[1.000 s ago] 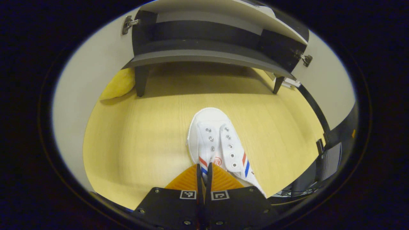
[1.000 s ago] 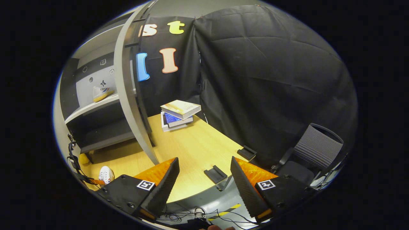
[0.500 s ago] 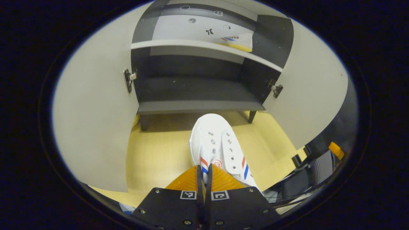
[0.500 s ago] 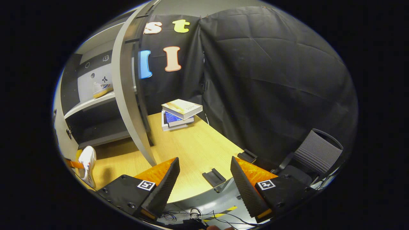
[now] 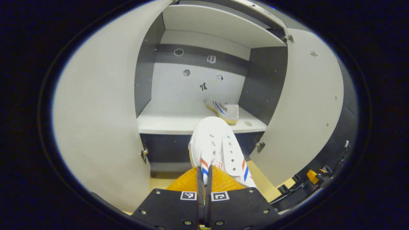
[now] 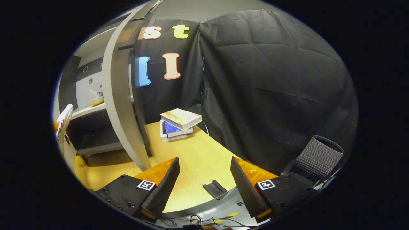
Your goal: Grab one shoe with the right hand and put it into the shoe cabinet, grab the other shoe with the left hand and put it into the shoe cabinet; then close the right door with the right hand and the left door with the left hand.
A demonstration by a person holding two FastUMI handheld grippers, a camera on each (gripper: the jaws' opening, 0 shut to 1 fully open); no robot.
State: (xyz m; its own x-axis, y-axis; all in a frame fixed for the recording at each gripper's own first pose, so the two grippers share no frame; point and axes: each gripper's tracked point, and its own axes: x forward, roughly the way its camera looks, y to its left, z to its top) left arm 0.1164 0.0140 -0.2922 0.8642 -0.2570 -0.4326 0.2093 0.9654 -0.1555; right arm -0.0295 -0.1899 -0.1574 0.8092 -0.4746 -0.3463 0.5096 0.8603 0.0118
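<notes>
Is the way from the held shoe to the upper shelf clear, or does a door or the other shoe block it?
Nothing visible blocks it. Both doors stand open to the sides, and the first shoe sits at the right of the shelf, leaving room left of it for the held shoe.

Each of the two hand-held tools, the left gripper (image 5: pixel 203 179) and the right gripper (image 6: pixel 204 179), has a flat black body studded with small round screws, a square black-and-white marker tag on each half, and ribbed wedge-shaped fingers (image 6: pixel 163 187) tapering forward.
</notes>
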